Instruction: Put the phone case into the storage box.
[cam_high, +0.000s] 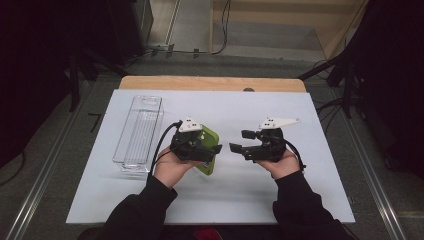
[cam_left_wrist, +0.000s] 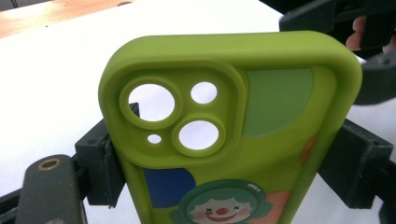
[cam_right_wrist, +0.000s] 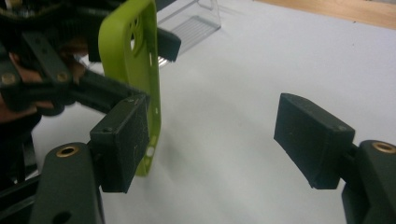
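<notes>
- High view: a green phone case (cam_high: 209, 146) is held above the white table (cam_high: 310, 200), left of centre, clamped across its width by the left gripper (cam_high: 212, 149). The right gripper (cam_high: 239, 141) is seen just to the right of it, jaws spread wide with nothing between them. A clear plastic bin (cam_high: 139, 131) lies at the far left of the sheet, well apart from both hands.
- Left gripper view: the case (cam_left_wrist: 261, 154) is seen upright, camera cut-outs at the top, a clown print lower down. A black pad (cam_left_wrist: 106, 170) is pressed on each long edge; the grip looks square and firm. The other gripper (cam_left_wrist: 327, 18) shows at the upper right.
- Right gripper view: the case (cam_right_wrist: 140, 70) is seen edge-on at the left, beside the left-hand pad (cam_right_wrist: 122, 142), with no squeeze on it; the opposite pad (cam_right_wrist: 312, 139) stands well apart over bare table.
- Judgement: the case appears carried by the left gripper alone, and a move to the bin seems likely.
- To be done well: the clamp should be kept steady on the long edges, the soft case not twisted, and the open right jaws drawn clear before the case is swung left.
</notes>
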